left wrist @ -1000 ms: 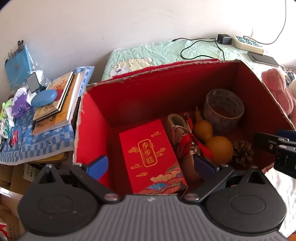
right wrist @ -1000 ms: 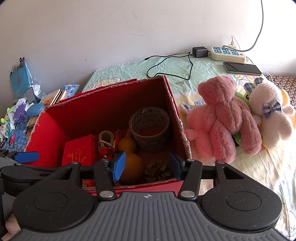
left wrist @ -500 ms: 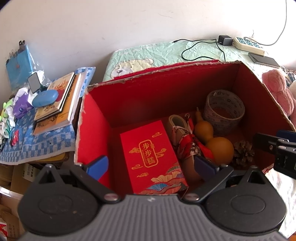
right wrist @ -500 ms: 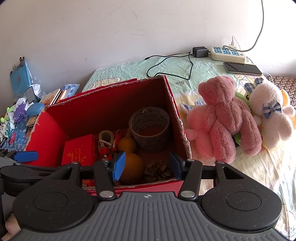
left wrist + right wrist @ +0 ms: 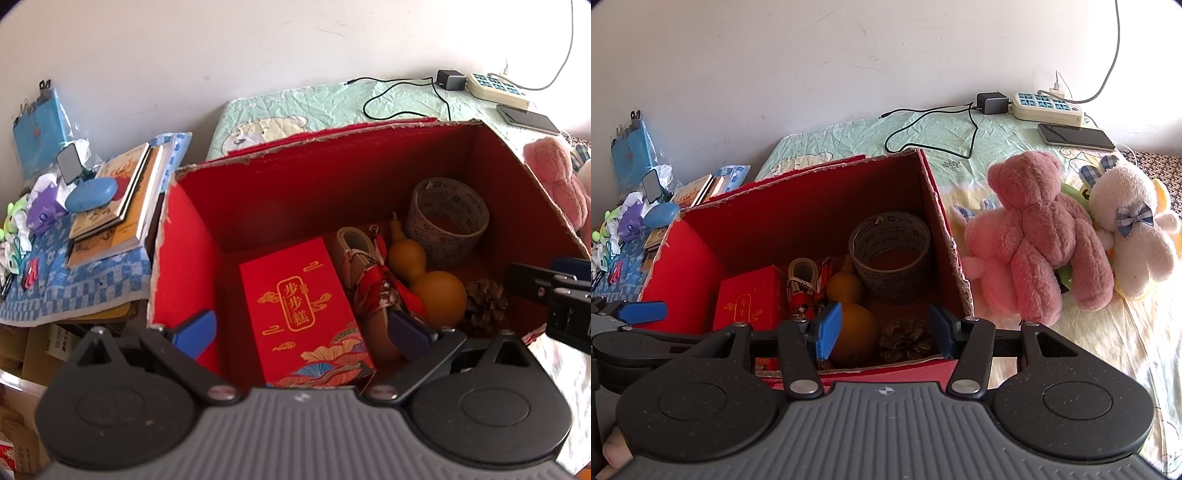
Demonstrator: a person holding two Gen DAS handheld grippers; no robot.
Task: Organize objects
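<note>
Both grippers hovering at near edge of red box point(image 5: 192, 258), nothing held. Left gripper point(image 5: 301, 332) fingers wide apart, empty, straddling red gift box point(image 5: 303, 306) from above. Right gripper point(image 5: 882, 332) fingers also apart, empty, over pine cone point(image 5: 905, 339) and gourd point(image 5: 849, 325) at box's near wall.

Inside box, left to right: gift box flat on floor, folded patterned item point(image 5: 373, 280) just beside it, gourd touching that, tape roll point(image 5: 447, 221) at far right corner, pine cone in near right corner. Packed close on right side, bare floor only at far left.

Outside on bed point(image 5: 960, 133): pink teddy point(image 5: 1030, 236) face down just beside box's right wall, white plush point(image 5: 1130, 229) touching it. Likely next to go in.

Risks:
- Teddy soft and bulky; pinch on one limb probably lets body swing, snag on ragged cardboard rim, tip box wall.
- Free space in box small; dropping teddy onto gourd or tape roll likely rolls gourd, crushes pine cone.
- White plush pressed against teddy; careless grab may drag both.
- Two grippers close together at box front; crossing reach could knock one against other.
- Cable point(image 5: 934, 122), phone point(image 5: 1075, 136) and power strip point(image 5: 1049, 107) at far end of bed; overreach could hook cable.
- Box light, unanchored on soft bed; push on wall probably slides it.
</note>
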